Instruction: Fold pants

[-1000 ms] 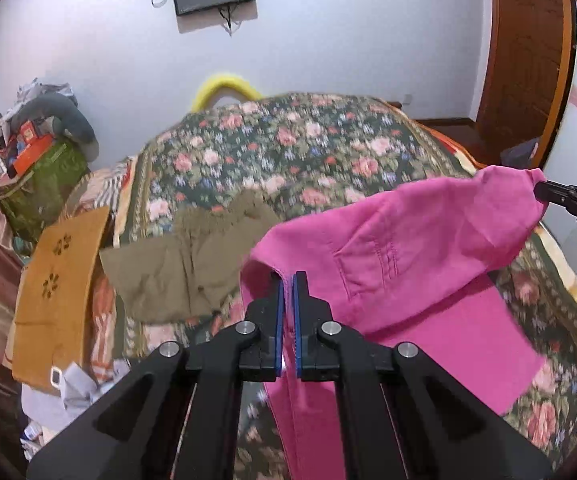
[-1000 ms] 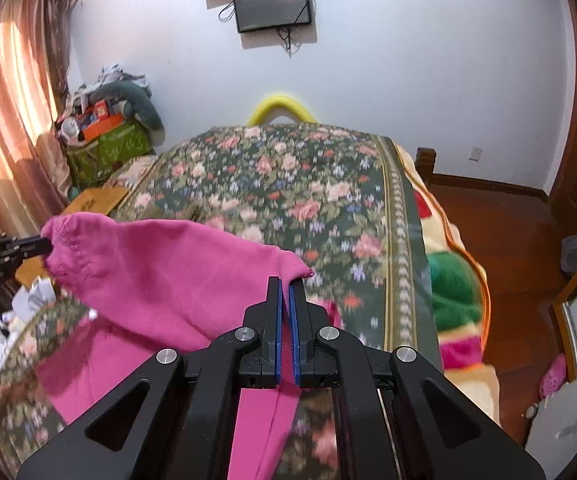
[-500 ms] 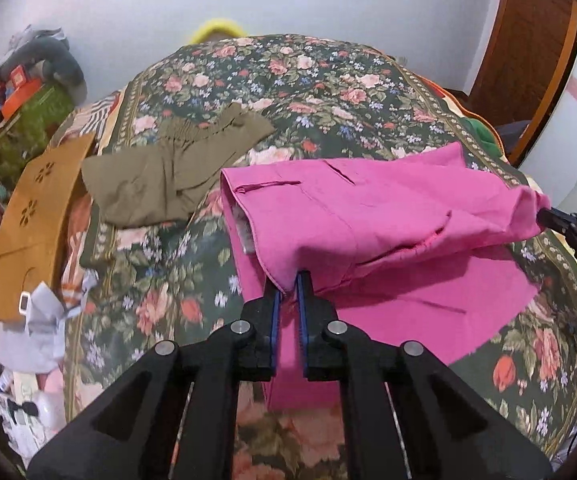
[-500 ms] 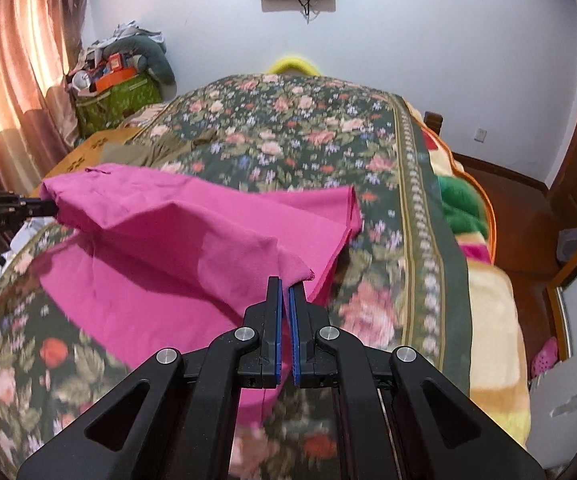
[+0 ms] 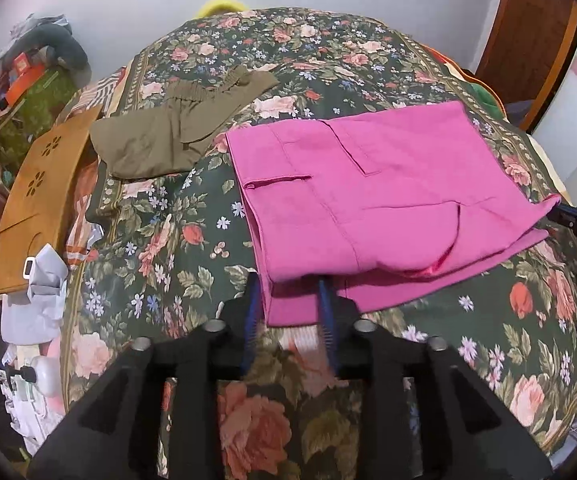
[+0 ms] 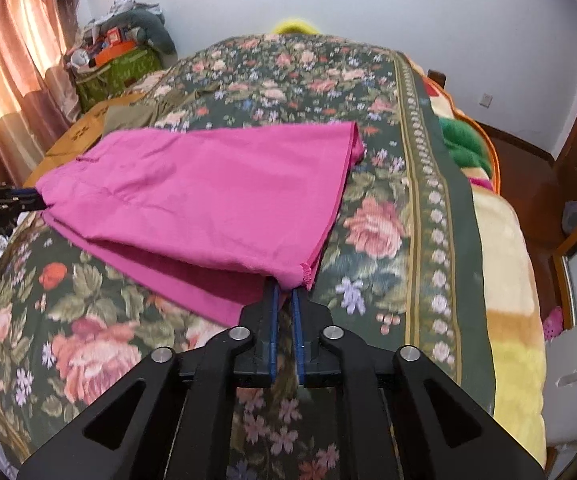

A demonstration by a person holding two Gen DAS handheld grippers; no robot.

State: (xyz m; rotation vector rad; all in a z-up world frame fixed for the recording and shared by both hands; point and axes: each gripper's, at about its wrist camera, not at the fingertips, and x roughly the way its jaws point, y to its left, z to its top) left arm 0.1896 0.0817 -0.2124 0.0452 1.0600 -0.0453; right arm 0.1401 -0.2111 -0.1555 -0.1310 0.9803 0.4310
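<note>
one pink pants [image 5: 372, 196] folded near right, one olive pants [image 5: 176, 136] far left, one floral bedspread [image 5: 192, 248], two grippers: left gripper [image 5: 288, 300], right gripper [image 6: 284, 300]

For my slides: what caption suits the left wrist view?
Left gripper opening over folded pink pants on floral bed.

You have brought the pink pants [image 5: 368, 196] down from mid-air; their folded top layer now lies flat on the floral bedspread [image 5: 160, 240]. Your left gripper [image 5: 288, 300] is opening, hem corner loose between its jaws. At three o'clock, your right gripper [image 6: 284, 300] is opening too, seemingly barely off its corner.
</note>
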